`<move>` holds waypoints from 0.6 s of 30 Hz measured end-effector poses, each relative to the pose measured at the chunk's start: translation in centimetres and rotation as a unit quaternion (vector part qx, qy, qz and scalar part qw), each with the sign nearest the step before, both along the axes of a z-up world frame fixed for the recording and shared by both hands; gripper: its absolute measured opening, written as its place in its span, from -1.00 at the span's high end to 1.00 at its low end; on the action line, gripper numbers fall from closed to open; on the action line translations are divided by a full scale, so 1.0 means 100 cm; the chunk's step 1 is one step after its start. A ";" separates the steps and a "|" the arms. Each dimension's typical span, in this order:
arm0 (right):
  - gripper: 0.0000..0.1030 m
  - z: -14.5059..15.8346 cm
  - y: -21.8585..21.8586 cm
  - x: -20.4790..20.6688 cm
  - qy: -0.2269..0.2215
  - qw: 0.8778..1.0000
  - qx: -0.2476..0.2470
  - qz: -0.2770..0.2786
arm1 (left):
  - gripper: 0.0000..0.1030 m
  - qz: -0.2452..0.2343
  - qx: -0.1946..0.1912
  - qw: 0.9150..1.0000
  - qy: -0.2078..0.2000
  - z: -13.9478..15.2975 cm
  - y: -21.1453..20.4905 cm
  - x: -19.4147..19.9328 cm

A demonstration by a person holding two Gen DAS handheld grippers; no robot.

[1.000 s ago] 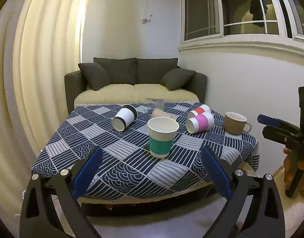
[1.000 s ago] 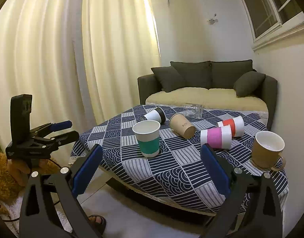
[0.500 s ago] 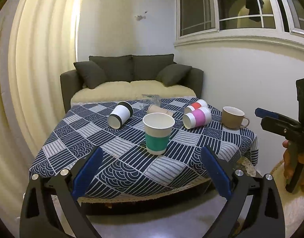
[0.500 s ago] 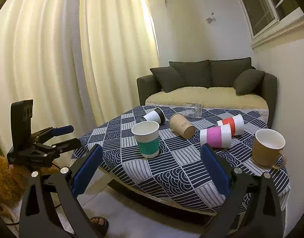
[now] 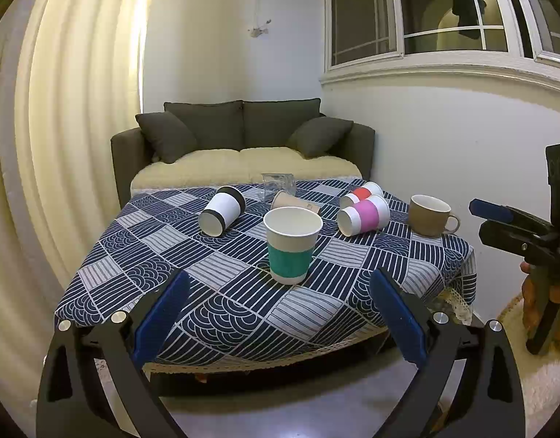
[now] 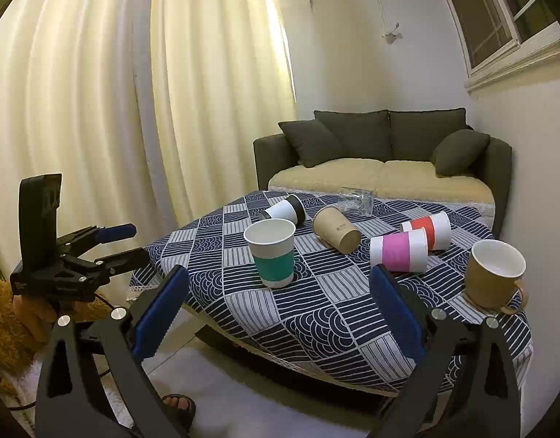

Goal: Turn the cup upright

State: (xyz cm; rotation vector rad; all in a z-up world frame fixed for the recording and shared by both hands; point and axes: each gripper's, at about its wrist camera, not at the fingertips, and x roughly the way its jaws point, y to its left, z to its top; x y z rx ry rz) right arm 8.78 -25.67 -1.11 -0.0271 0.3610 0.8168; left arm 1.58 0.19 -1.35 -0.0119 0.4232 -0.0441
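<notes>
A green-banded paper cup [image 5: 292, 246] [image 6: 272, 253] stands upright near the front of the table. Lying on their sides behind it are a black-and-white cup [image 5: 222, 211] [image 6: 285, 210], a plain brown cup [image 5: 292, 202] [image 6: 336, 234], a pink-banded cup [image 5: 364, 215] [image 6: 398, 250] and a red-banded cup [image 5: 362, 194] [image 6: 428, 230]. My left gripper [image 5: 280, 321] is open and empty, held off the table's front edge. My right gripper [image 6: 276, 314] is open and empty, off the front edge too. Each gripper shows in the other's view: the right [image 5: 513, 230], the left [image 6: 108, 242].
A brown mug [image 5: 429, 215] [image 6: 493, 273] stands upright at the table's right side. A clear glass [image 5: 278, 184] [image 6: 355, 200] sits at the back edge. The patterned tablecloth [image 5: 221, 292] covers the table. A dark sofa [image 5: 243, 138] stands behind; curtains at the left, wall at the right.
Both grippers have drifted slightly back and up from the table, so the cups sit a little lower and smaller in view. No cup has moved.
</notes>
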 end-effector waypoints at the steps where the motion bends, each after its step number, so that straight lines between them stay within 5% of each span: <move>1: -0.90 0.000 0.000 0.000 0.000 1.000 0.000 0.000 | -0.87 0.000 0.000 1.000 0.001 0.000 0.000 0.001; 18: -0.90 -0.002 0.003 0.000 0.002 1.000 -0.003 0.001 | -0.87 -0.003 -0.005 1.000 -0.001 0.000 0.001 0.000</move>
